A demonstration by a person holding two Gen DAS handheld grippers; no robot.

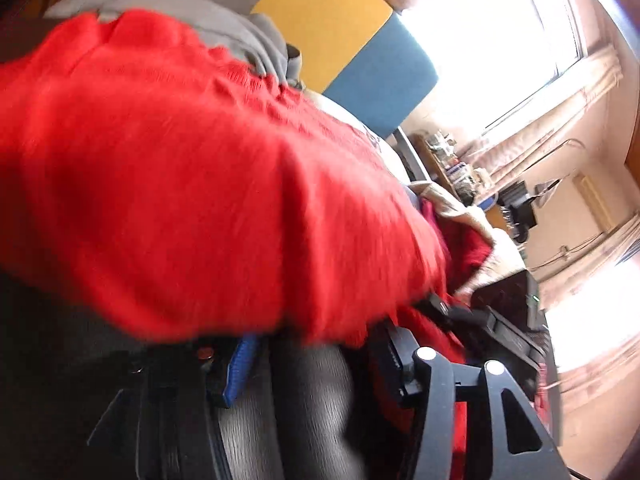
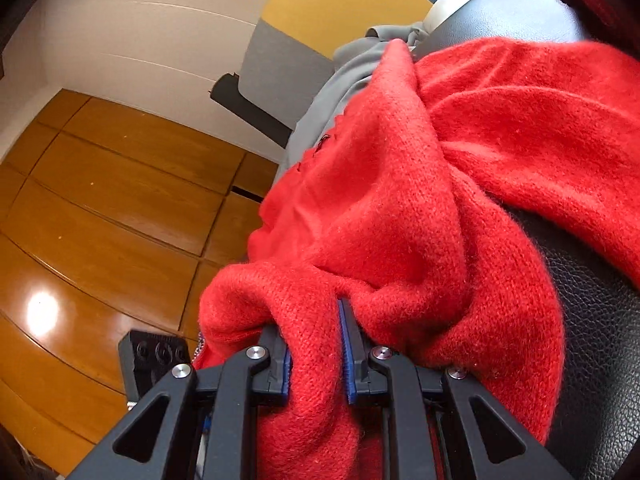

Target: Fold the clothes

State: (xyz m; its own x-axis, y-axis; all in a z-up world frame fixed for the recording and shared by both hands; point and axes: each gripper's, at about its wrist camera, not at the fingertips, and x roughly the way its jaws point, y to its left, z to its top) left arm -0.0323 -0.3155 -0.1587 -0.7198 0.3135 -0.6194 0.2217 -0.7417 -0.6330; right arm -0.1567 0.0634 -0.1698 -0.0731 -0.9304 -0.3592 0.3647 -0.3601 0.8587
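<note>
The red knitted sweater (image 2: 420, 208) lies heaped on a black leather seat (image 2: 600, 320), spilling over its edge toward the wooden floor (image 2: 100, 208), with a grey garment (image 2: 344, 80) partly buried behind it. The right gripper (image 2: 316, 348) has its blue-padded jaws clamped on a thick fold of the knit. The left gripper (image 1: 320, 360) is blurred and draped by the sweater, so I cannot tell how its jaws stand.

The blurred red sweater (image 1: 180, 184) hides the left gripper's (image 1: 320, 344) fingers (image 1: 240, 364), so its grip is unclear.
</note>
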